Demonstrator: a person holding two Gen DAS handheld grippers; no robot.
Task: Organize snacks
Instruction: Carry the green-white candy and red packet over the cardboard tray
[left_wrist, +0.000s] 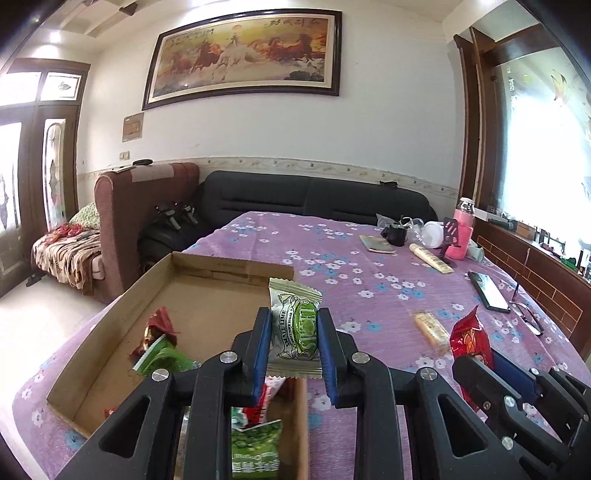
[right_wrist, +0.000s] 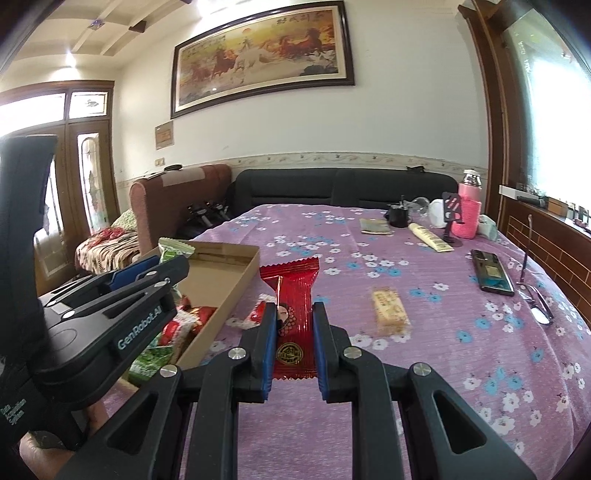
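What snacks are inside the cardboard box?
Inside the cardboard box lie a few wrapped snacks: a red one, and green ones near the front. The left gripper and its green candy hide part of the box floor.

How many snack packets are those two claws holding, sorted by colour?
Green-and-silver foil sweet packet, in the left claw: 1
Red foil snack packet, in the right claw: 1
Total: 2
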